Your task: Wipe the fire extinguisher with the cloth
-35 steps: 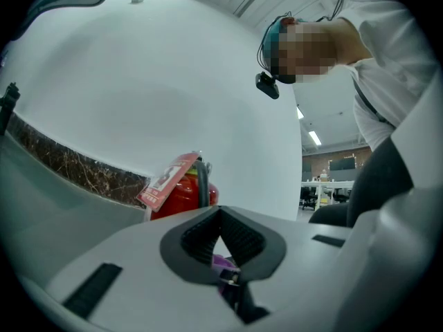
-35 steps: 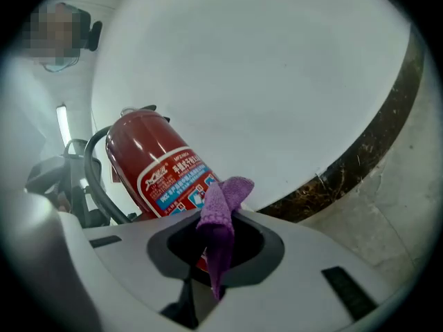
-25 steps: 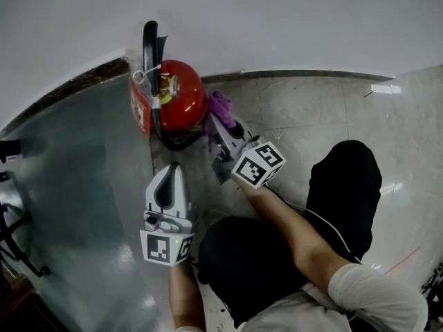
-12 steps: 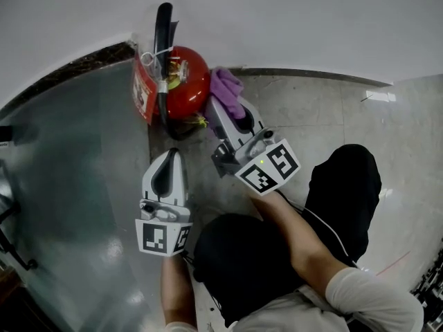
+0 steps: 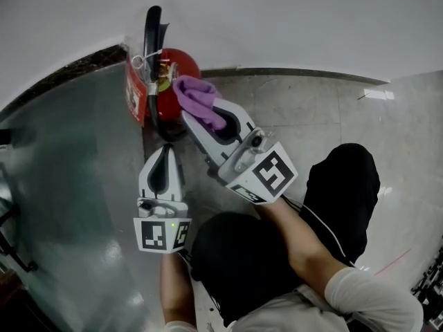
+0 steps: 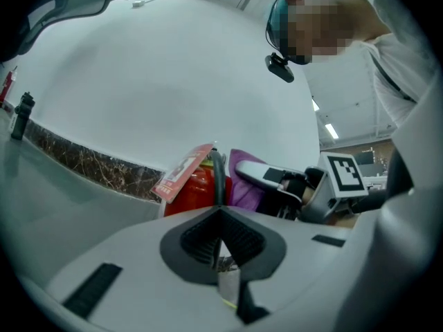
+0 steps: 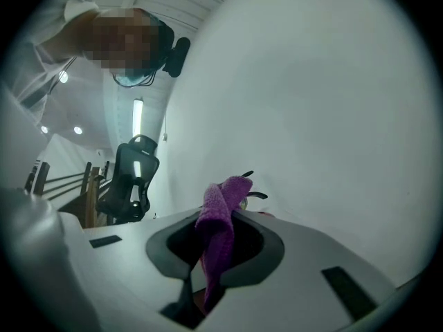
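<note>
My right tool (image 5: 205, 114) pinches cloth (image 5: 195, 94) at fire extinguisher (image 5: 165, 88), 11 o'clock; left tool (image 5: 165, 156) closed, empty; I judge hard wiping could topple it.

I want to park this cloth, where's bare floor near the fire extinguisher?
Free: grey floor tiles between the dark skirting and the black-trousered knee; also the glossy grey-green floor left of the left hand-held gripper. Crowded: around the red fire extinguisher, where the right hand-held gripper holds the purple cloth.

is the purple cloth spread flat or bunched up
Bunched up: the purple cloth is a folded wad pinched in the right gripper, crumpled end sticking out.
</note>
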A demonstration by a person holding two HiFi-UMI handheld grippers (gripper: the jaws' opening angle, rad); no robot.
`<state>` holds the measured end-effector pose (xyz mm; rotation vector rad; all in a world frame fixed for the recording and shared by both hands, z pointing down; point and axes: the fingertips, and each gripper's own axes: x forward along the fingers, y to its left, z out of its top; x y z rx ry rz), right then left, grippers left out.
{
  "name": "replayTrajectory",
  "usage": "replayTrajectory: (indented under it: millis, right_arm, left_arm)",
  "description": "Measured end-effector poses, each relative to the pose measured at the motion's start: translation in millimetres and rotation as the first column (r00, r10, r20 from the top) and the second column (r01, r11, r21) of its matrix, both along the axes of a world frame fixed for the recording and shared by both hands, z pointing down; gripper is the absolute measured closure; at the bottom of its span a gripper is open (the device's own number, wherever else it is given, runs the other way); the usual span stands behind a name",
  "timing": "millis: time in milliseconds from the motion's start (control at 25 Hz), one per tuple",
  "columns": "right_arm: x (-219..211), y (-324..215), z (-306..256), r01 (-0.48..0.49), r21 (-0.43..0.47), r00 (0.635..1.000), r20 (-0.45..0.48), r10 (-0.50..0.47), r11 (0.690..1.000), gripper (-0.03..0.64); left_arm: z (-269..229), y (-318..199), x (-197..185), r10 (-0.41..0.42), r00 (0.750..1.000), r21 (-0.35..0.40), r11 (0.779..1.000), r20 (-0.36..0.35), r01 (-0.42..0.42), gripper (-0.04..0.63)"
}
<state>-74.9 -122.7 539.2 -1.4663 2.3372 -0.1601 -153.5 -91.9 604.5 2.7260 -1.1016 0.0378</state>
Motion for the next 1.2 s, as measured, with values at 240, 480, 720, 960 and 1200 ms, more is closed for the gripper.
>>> replayTrajectory:
  millis: [240,480,720,960,1200]
  right_arm:
    - [-20.2,15.5,-8.7,0.335,-0.011,0.94,-0.062,-0.335,0.942,0.557]
    - [24.1,17.8,-32.5,0.21,-0.08,0.858,-0.463,-0.223,0.974,0.557]
    - [45.4,3.2,-34.9,0.079,-0.093,0.834,-0.539,-0.117,0.993,0.557]
    - [31.0,8.8,-35.8,0.139,-0.158,0.883,-0.427,-0.195,0.978,0.557]
    - [18.2,5.1,-83.5,0.216,-0.258,0.864,-0.399,-0.308,0.942,0.557]
  left_arm:
    - [-6.5,-2.9,2.4,-0.003,1.0,0.003,1.0,-0.027,0.003,0.589]
    - [-11.1,-3.1,1.4,-0.041,0.999,0.017,0.999,0.026,0.041,0.589]
    - [-13.3,0.9,0.2,-0.092,0.995,-0.009,0.996,0.028,0.092,0.589]
    - [-34.7,9.6,0.8,-0.117,0.993,-0.029,0.993,0.01,0.117,0.589]
    - [-86.5,12.9,1.8,-0.126,0.992,-0.13,0.983,0.031,0.129,0.589]
